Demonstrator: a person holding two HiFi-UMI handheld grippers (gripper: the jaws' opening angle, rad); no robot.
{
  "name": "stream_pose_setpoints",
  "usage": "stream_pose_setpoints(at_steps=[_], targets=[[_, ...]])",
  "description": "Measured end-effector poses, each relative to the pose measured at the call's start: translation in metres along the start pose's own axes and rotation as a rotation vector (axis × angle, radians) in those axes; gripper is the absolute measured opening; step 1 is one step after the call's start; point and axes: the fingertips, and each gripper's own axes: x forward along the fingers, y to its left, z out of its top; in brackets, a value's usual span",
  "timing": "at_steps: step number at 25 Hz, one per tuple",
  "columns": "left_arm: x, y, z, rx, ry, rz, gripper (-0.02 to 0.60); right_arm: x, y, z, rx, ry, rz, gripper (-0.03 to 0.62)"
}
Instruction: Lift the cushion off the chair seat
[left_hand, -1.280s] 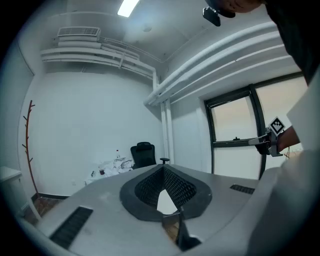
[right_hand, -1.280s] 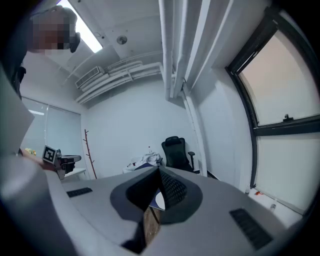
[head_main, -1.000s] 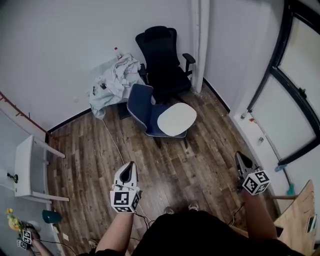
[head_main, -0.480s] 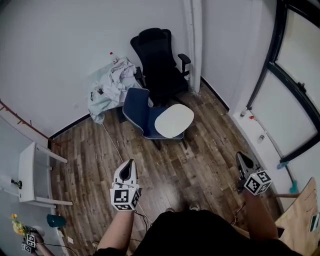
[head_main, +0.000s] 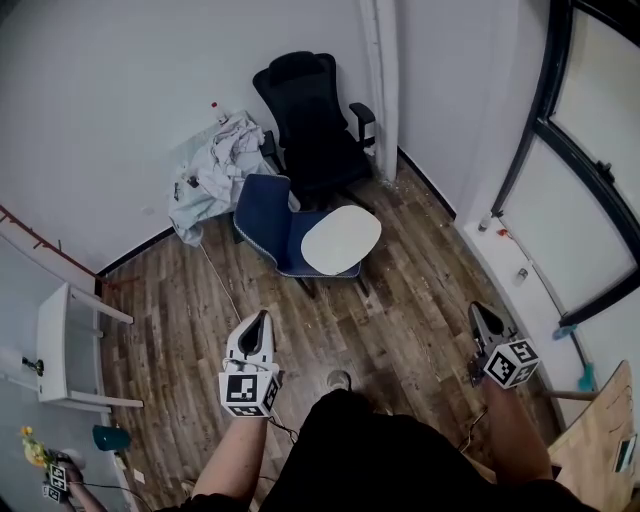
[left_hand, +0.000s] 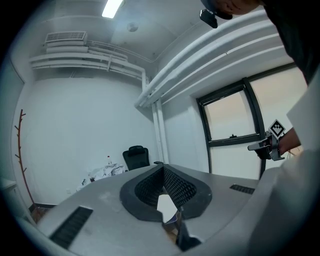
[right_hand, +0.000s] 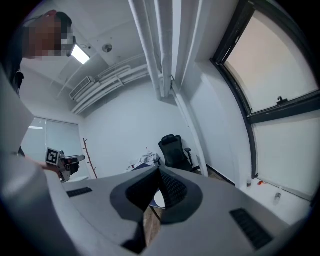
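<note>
A white round cushion (head_main: 341, 239) lies on the seat of a blue chair (head_main: 265, 215) across the wooden floor. Both grippers hang well short of it and point toward it. My left gripper (head_main: 261, 318) is shut with nothing in it. My right gripper (head_main: 477, 311) is also shut and empty. In the left gripper view the jaws meet at the left gripper's tip (left_hand: 159, 164), and a bit of the cushion (left_hand: 165, 204) shows through the gap below. The right gripper view shows the right gripper's tip (right_hand: 159, 169) closed, with the cushion (right_hand: 159, 198) far beyond.
A black office chair (head_main: 309, 128) stands behind the blue one, with a heap of pale cloth (head_main: 214, 164) to its left. A white table (head_main: 63, 344) is at the left and a wooden tabletop corner (head_main: 600, 440) at the lower right. A cable (head_main: 222, 283) runs across the floor.
The person has stepped forward: a shoe now shows between the grippers. The chairs have shifted a little left in the head view. Both grippers stay shut.
</note>
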Motion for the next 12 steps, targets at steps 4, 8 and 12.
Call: stream_pose_setpoints(at_steps=[4,8,12], targets=[[0.011,0.009,-0.005,-0.014,-0.002,0.011,0.005,0.014,-0.006,-0.006,0.007,0.01,-0.001,0.011],[0.028,0.02,-0.015,-0.008,-0.002,0.012,0.005,0.033,-0.012,-0.007,0.003,0.016,-0.007,0.011],[0.057,0.039,-0.022,-0.021,0.003,0.005,0.005,0.059,-0.021,0.0,0.024,0.011,-0.037,0.011]])
